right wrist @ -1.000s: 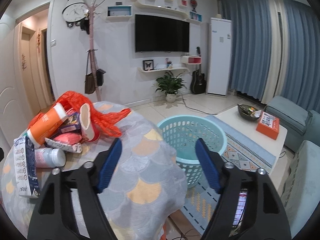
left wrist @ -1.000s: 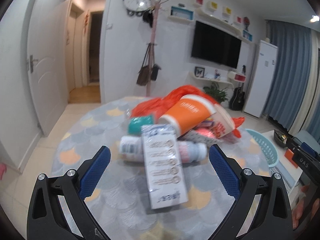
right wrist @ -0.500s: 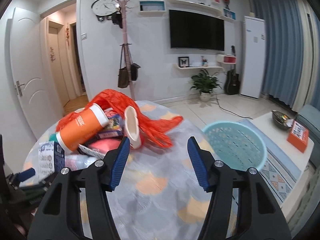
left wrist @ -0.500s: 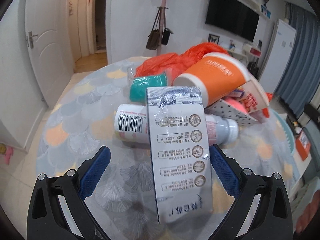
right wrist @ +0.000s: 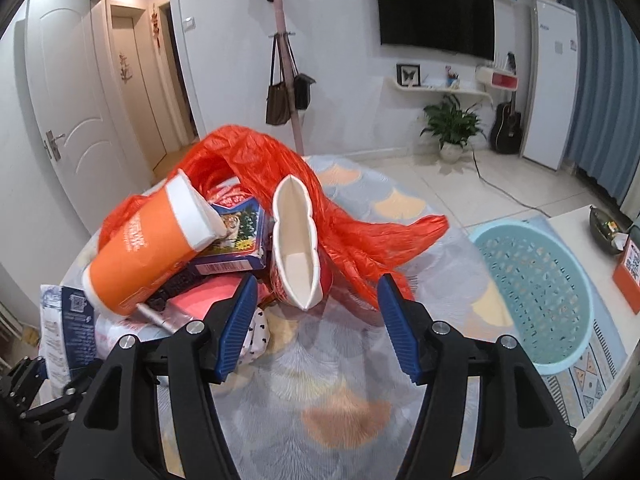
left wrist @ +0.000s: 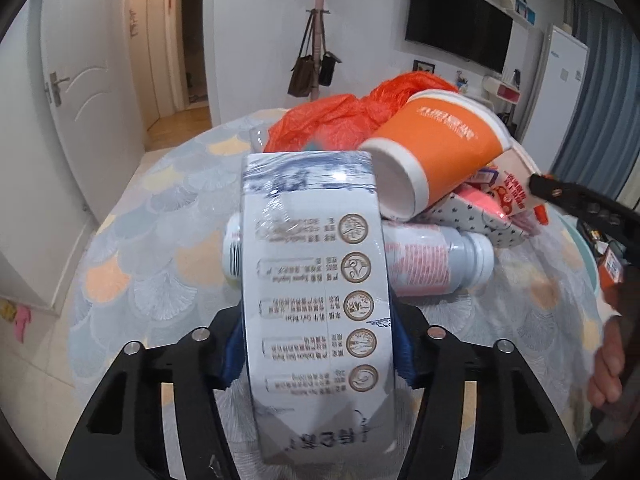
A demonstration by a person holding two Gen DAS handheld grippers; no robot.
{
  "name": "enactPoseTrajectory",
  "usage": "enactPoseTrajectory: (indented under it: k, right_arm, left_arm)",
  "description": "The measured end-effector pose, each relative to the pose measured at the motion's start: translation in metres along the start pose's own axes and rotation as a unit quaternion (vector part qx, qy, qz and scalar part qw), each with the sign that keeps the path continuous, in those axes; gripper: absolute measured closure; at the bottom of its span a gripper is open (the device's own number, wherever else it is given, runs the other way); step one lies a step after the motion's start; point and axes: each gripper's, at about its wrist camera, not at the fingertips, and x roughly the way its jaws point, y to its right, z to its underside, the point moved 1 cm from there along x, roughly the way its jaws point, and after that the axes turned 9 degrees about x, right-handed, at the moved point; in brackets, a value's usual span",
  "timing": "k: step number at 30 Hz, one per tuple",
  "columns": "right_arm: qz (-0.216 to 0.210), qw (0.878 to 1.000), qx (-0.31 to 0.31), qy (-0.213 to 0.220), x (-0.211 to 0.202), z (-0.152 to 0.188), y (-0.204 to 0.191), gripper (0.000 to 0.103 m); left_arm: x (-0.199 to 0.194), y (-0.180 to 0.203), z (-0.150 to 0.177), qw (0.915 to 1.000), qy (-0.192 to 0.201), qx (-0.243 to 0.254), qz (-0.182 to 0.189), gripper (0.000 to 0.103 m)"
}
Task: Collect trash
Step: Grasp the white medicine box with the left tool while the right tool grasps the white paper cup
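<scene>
Left gripper [left wrist: 318, 354] clamped across the white carton [left wrist: 316, 280] at the near edge of the trash pile on the tabletop [left wrist: 152, 240]; right gripper [right wrist: 316, 320] open before the flattened cup [right wrist: 298, 244], presumably its target; basket [right wrist: 532, 288] waits alongside, right.

This is a home living room. A wall-mounted television [right wrist: 436, 20] hangs above a shelf with a framed picture [right wrist: 408, 75], a potted plant [right wrist: 452, 126] and guitar [right wrist: 507, 126] stand on the tiled floor, and handbags [right wrist: 286, 94] hang from a coat stand beside panelled interior doors [right wrist: 80, 120].
</scene>
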Motion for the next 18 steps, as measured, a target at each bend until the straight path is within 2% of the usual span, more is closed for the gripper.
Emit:
enactPoseTrajectory:
  k: [6,7,8,11,18]
  right_arm:
    - [-0.009,1.0,0.002,-0.011,0.015,-0.005,-0.003,0.045]
    - [-0.01,1.0,0.003,-0.013,0.019,-0.007,-0.002,0.049]
    - [-0.017,1.0,0.007,-0.019,0.023,-0.008,-0.002,0.06]
    - [-0.027,0.999,0.008,-0.032,0.029,-0.01,0.0,0.078]
    - [-0.043,0.999,0.004,-0.006,0.008,-0.007,0.004,0.079]
  left_arm:
    - [-0.011,0.0,-0.002,0.9998,0.018,0.003,-0.003,0.05]
    - [-0.013,0.0,-0.003,0.9998,0.02,0.005,-0.003,0.05]
    - [-0.015,0.001,-0.003,0.9997,0.024,0.006,-0.001,0.05]
    - [-0.024,0.001,-0.004,0.9994,0.034,0.007,0.006,0.05]
    - [-0.042,0.003,-0.009,0.9978,0.064,0.012,0.015,0.05]
